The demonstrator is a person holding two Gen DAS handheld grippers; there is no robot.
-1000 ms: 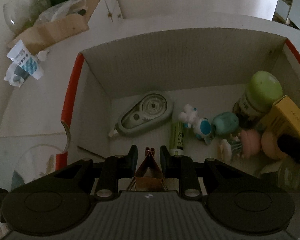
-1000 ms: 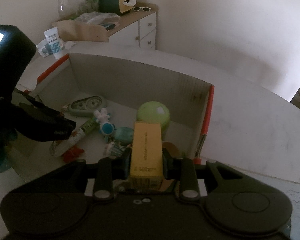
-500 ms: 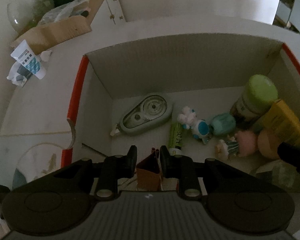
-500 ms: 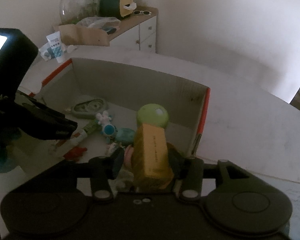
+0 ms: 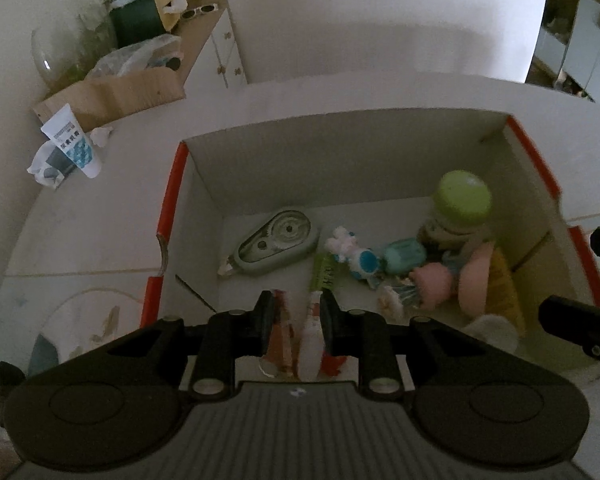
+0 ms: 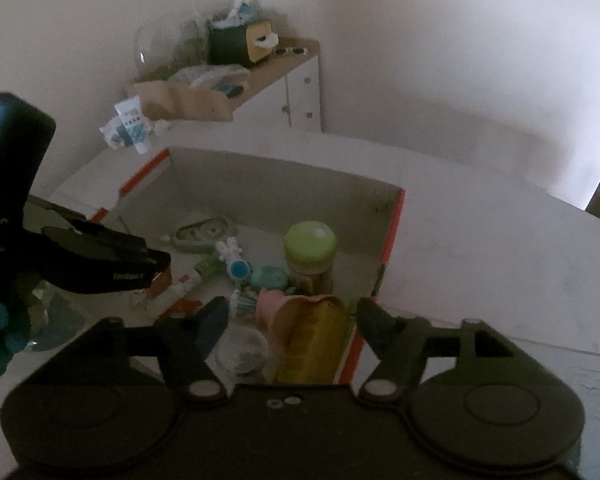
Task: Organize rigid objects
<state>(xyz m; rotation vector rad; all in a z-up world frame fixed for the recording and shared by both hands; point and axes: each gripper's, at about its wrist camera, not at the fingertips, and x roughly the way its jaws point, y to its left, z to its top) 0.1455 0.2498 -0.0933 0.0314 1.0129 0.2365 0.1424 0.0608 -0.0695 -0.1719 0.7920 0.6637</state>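
Right claw (image 6: pixel 288 320) opening wide above the yellow carton (image 6: pixel 314 344), now lying loose at the near right corner of the red-edged box (image 6: pixel 392 232) on the counter (image 6: pixel 480 240), propped on pink toys beside the green-lidded jar (image 6: pixel 310 254). Left claw (image 5: pixel 294 316) nearly closed, seemingly pinching a small brown piece (image 5: pixel 280 332) over the box's near left side, though blurred. Likely trouble: carton sliding and toppling the jar, or the brown piece slipping from so thin a grip and landing outside the box.
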